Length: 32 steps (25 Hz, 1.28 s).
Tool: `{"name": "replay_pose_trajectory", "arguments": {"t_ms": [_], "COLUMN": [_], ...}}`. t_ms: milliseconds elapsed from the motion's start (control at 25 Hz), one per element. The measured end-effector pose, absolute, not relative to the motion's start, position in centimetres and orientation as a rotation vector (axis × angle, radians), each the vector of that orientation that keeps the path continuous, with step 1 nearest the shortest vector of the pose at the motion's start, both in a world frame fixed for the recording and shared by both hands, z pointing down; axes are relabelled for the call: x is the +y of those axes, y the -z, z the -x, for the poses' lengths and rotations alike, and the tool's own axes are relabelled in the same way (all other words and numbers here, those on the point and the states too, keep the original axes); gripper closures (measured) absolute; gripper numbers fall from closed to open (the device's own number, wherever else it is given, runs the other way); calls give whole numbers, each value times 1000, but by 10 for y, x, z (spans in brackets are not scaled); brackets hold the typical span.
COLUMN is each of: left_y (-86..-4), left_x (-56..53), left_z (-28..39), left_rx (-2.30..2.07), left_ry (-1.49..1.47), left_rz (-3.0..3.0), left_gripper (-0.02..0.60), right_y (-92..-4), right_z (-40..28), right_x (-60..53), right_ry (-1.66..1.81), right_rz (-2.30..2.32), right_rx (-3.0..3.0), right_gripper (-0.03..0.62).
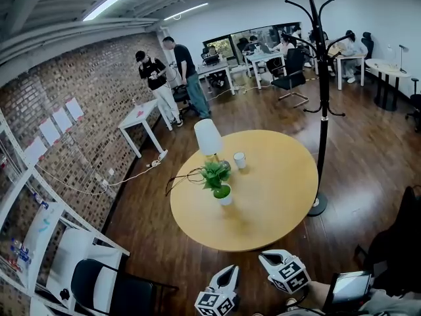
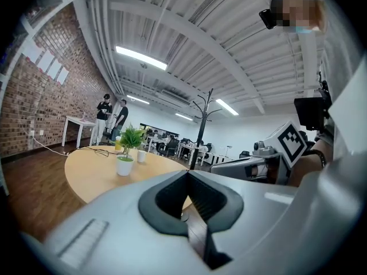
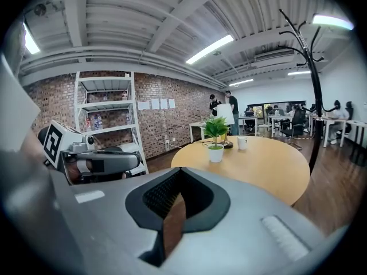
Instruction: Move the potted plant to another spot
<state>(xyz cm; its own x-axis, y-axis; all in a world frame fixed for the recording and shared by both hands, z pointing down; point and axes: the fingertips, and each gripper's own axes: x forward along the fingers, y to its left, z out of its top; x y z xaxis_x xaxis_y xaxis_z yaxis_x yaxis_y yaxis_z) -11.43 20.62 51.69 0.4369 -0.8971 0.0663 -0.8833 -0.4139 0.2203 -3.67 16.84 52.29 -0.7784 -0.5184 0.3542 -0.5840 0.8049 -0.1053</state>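
Note:
The potted plant (image 1: 218,180), green leaves in a small white pot, stands left of centre on the round wooden table (image 1: 276,203). Both grippers hover over the floor short of the table's near edge, well away from the plant. My left gripper (image 1: 230,272) points at the table with its jaws shut and nothing between them. My right gripper (image 1: 266,258) sits beside it, jaws shut and empty too. The left gripper view shows the plant (image 2: 128,140) ahead on the left, beyond the gripper (image 2: 186,173). In the right gripper view the plant (image 3: 216,129) stands straight ahead past the gripper (image 3: 182,171).
Behind the plant on the table are a white lamp (image 1: 208,139), a white cup (image 1: 239,160) and a dark cable (image 1: 179,176). A black coat rack (image 1: 322,97) stands at the table's right. A black chair (image 1: 112,285) and white shelving (image 1: 39,229) are left. People (image 1: 171,71) stand far back.

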Motion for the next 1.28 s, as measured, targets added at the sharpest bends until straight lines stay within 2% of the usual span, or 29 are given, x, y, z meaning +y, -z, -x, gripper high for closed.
{"name": "replay_pose_trajectory", "arguments": {"t_ms": [1280], "left_y": [-491], "left_x": [195], "left_z": [112], "left_rx": [-1550], "left_ry": [102], "left_rz": [-2461], "left_gripper": [580], "right_y": [-514], "right_z": [42], "right_x": [157], "right_ry": [-255], "right_rz": [-872], "right_rx": [-2694], "right_gripper": [588]}}
